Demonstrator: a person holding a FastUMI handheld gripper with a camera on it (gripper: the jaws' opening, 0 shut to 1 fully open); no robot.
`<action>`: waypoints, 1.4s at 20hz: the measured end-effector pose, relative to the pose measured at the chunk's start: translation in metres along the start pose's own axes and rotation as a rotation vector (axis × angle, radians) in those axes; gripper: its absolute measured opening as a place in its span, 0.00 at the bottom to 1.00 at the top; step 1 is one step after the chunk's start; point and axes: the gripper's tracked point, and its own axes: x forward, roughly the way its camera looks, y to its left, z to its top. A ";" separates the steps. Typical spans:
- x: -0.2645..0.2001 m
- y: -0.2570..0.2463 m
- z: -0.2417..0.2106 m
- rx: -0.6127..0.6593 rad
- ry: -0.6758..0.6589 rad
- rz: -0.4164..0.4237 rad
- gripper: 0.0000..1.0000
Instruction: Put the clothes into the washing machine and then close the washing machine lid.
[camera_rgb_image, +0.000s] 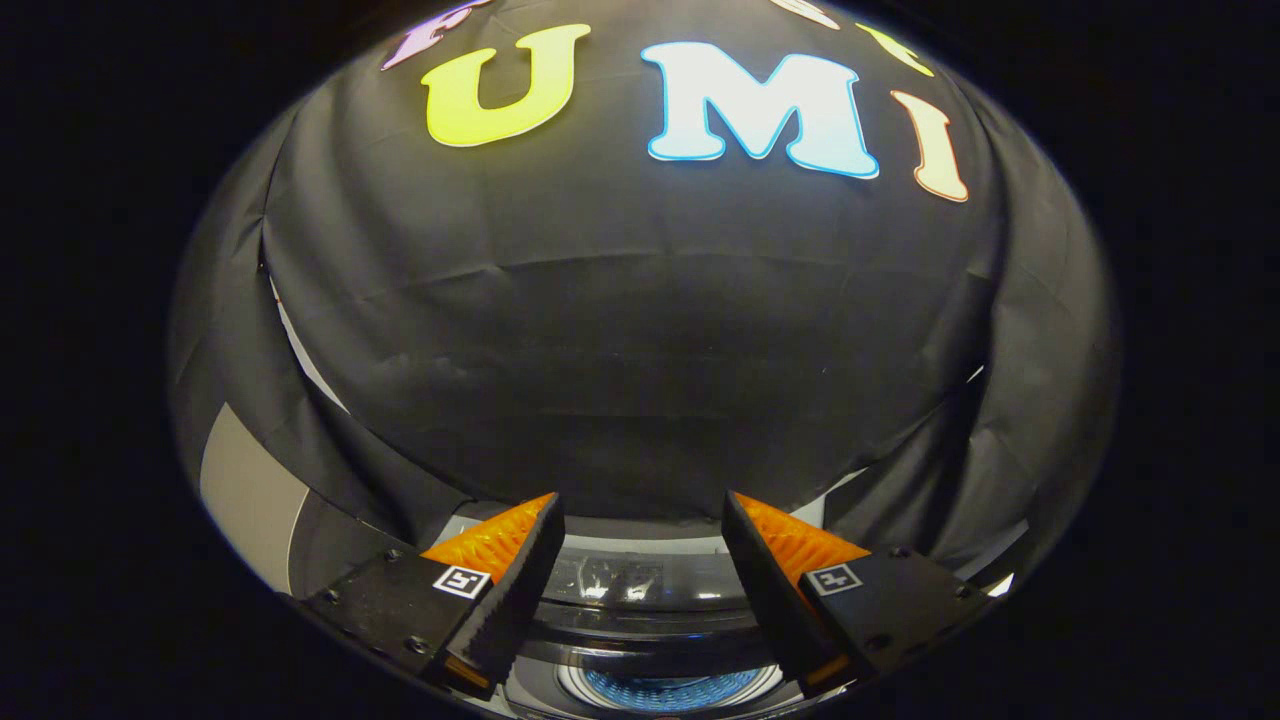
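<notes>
**Operator:** Holding high over the glossy dark top-loading washing machine (640, 600). Gripper view: the hand-held gripper (642, 520) is spread wide, nothing between its fingers, which frame the machine's rear deck. Below and between them I can see the round drum opening with a bluish perforated floor (668, 688), so I judge the lid to be up or at least not covering the tub.

**Observer:** Clothes?

**Operator:** No garment visible to me. Nothing hangs from the fingers; whether anything lies in the drum I cannot tell, too little of it shows. The draped black cloth wall (640, 350) stands just behind the machine, and a pale grey panel (250, 490) sits off to the left.

**Observer:** Step in hand, then?

**Operator:** My guess: either fetching a garment or going for the lid. For the lid, I would find its free edge first, keep the fingers parted, hook or push from behind and lower it slowly so it does not slam. For clothing, pinch a thick fold, lift clear of the rim, release over the drum centre.

**Observer:** Pose?

**Operator:** Gripper roughly level, pointed at the wall, fingers even, tilted only slightly down; machine beneath and just ahead.
</notes>
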 end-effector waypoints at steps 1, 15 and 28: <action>-0.002 0.000 -0.002 -0.001 -0.006 -0.005 0.99; -0.051 0.008 -0.054 -0.003 -0.088 -0.015 0.98; -0.101 0.028 -0.224 0.004 -0.064 -0.011 0.99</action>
